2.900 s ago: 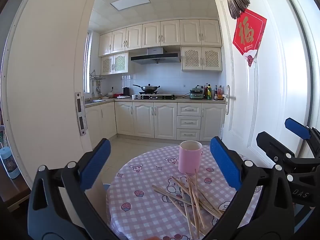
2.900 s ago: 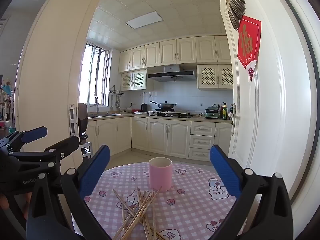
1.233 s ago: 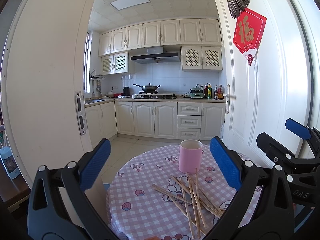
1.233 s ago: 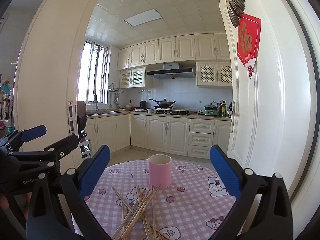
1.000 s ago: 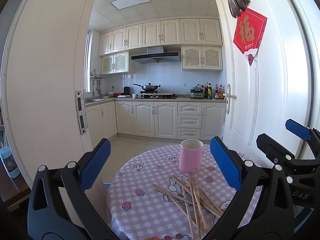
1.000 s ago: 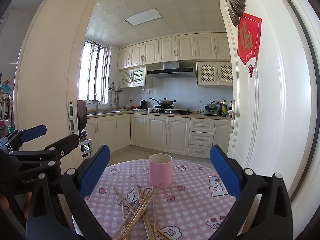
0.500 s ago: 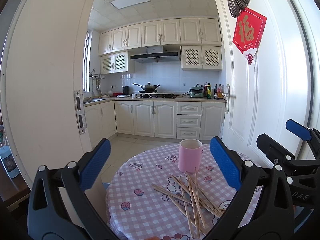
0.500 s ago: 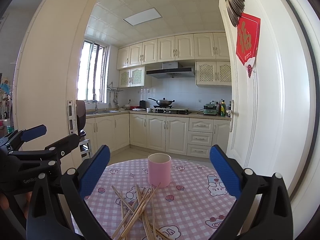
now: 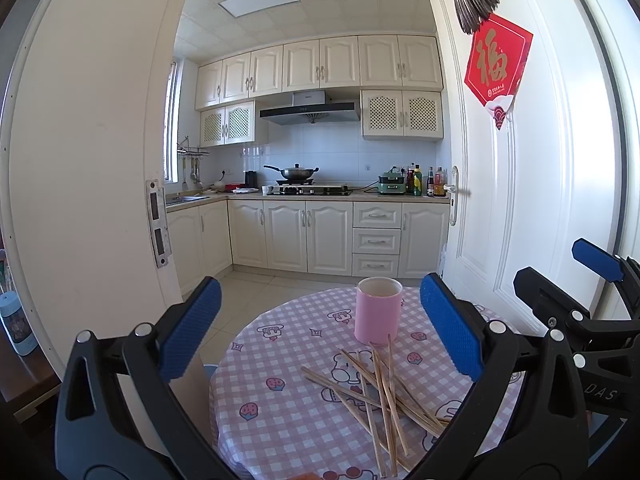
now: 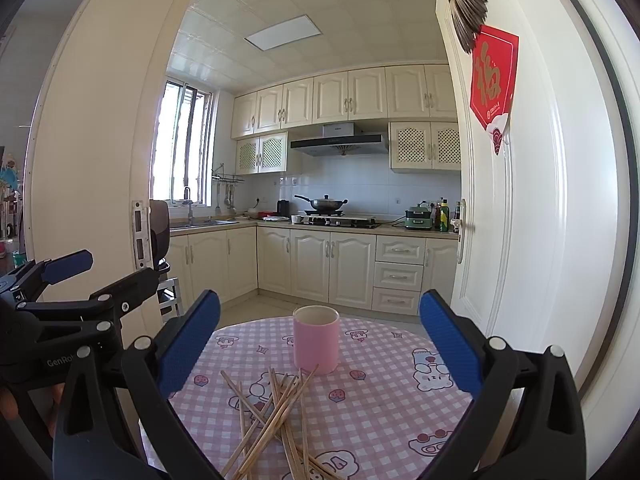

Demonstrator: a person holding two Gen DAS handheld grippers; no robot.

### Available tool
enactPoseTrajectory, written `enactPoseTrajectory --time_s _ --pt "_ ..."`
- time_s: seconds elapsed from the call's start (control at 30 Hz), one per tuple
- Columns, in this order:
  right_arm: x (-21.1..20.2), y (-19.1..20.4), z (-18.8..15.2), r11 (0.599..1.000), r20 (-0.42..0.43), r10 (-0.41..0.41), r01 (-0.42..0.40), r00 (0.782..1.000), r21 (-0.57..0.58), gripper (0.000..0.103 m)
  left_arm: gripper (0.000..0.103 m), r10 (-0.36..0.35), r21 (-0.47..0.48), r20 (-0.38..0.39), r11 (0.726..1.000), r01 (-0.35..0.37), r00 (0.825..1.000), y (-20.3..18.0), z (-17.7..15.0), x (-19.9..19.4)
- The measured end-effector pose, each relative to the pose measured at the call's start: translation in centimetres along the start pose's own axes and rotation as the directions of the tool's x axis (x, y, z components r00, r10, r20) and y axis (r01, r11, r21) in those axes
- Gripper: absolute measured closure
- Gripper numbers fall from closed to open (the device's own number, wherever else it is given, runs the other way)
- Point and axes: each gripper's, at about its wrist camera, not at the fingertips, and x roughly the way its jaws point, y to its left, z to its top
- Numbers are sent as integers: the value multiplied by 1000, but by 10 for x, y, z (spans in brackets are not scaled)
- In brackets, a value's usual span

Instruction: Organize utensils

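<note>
Chopsticks [image 9: 380, 392] lie crossed in a loose pile on a round table [image 9: 280, 416] with a pink checked cloth, just in front of an upright pink cup [image 9: 377, 310]. Nothing shows above the cup's rim; its inside is hidden. Left gripper [image 9: 320, 328] and right gripper [image 10: 320, 338] hover above the table, jaws spread wide, holding nothing. A white kitchen lies behind

We see almost nothing altered: in the right wrist view the pink cup [image 10: 316, 339] and scattered chopsticks [image 10: 276, 412] sit marginally lower left of frame centre, a slight camera drift
</note>
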Motion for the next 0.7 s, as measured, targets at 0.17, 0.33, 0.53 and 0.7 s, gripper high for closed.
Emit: enactPoseTrajectory --time_s 0.17,0.33,0.53,0.7 --pt "0 1 0 1000 1 0 0 1000 0 7 6 0 1 0 1000 0 1000 0 0 1" --pt "1 1 0 1000 -1 2 -2 1000 0 7 6 1 1 -1 1000 -1 1000 0 0 2" --pt "2 1 0 1000 -3 5 -5 1000 2 7 6 2 0 -1 1000 -2 1000 0 0 3" --pt "2 1 0 1000 -1 3 -3 1000 0 7 6 1 1 -1 1000 -1 1000 -1 1 3"
